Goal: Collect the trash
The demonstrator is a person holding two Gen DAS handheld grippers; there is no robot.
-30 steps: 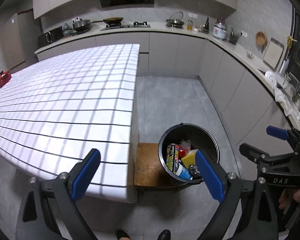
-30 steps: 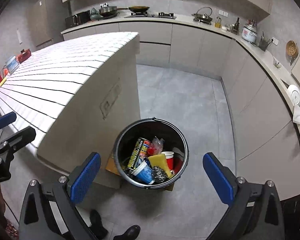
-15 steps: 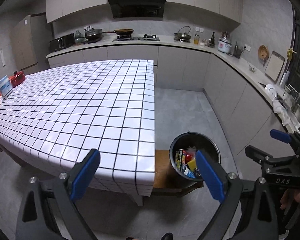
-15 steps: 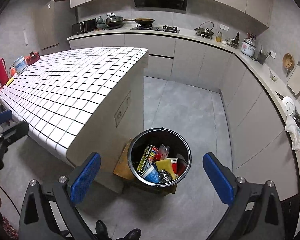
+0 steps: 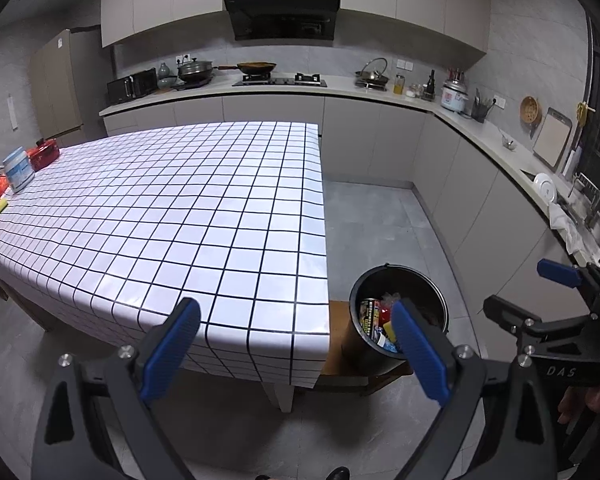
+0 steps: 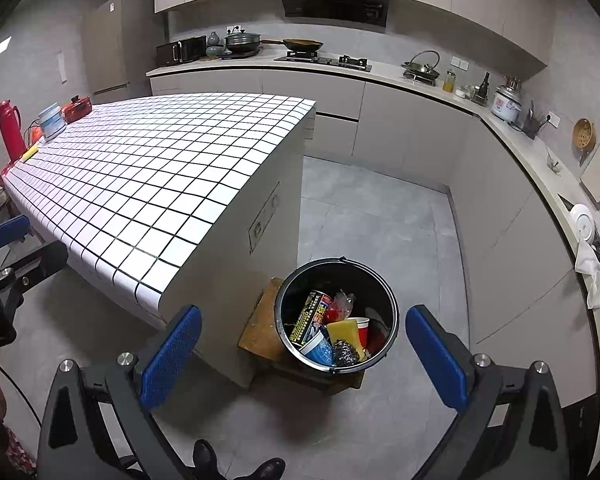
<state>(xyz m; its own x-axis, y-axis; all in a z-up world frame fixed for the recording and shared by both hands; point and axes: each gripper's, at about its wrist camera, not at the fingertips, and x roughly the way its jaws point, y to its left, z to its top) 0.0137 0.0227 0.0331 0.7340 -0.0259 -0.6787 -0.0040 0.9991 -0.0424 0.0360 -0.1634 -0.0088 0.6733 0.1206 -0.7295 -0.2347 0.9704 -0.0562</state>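
Overhead, both tongs, left [image 5: 296, 346] and right [image 6: 304, 354], gape empty. The bin [image 6: 300, 280] at six o'clock of the tabletop [image 5: 172, 216] looks full; a final sweep of the grid seems wise.

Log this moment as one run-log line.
left tongs: open, empty | right tongs: open, empty | bucket: beside table, on stool, holds trash

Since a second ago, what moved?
Both grippers, left and right, rose and backed away from the bucket, so it looks smaller and more table shows. Nothing was grabbed or dropped. Both stayed open; the trash stayed in the bucket.
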